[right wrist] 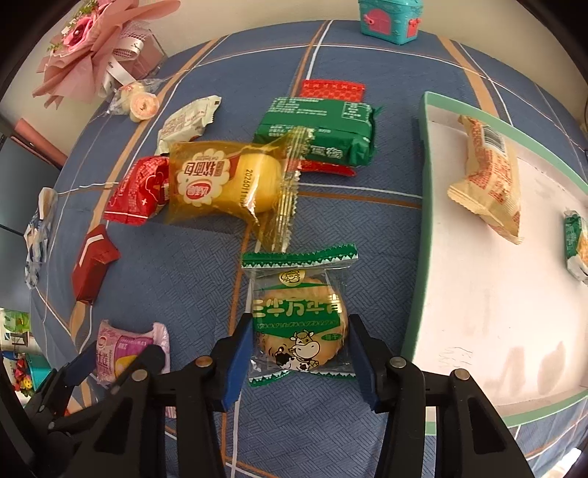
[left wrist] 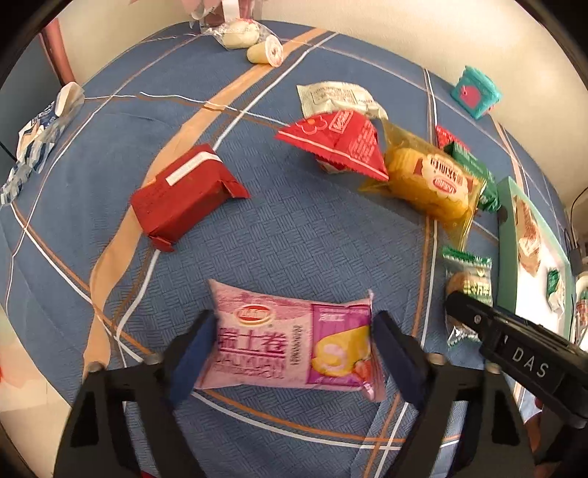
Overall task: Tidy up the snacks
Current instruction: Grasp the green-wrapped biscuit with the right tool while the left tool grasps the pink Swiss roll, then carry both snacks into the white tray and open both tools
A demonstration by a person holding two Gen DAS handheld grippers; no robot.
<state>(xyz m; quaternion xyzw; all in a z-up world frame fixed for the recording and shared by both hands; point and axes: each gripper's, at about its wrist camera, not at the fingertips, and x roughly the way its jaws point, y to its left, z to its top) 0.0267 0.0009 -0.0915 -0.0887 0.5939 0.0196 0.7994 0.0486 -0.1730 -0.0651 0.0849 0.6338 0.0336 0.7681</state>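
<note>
Blue plaid cloth bears snacks; left tongs straddle pink packet, right tongs green biscuit, unclamped.

A pink swiss-roll packet lies flat on the blue cloth; a clear green-edged biscuit packet lies flat just beside the tray; a yellow bread packet overlaps a green wafer pack; a beige snack rests inside the tray.

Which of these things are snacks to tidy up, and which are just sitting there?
For the job:
pink roll pack between the left gripper pads
cow biscuit pack between the right gripper pads
yellow bread pack
green pack
dark red pack
tray

Just lying about:
pink bouquet
teal toy house
</note>
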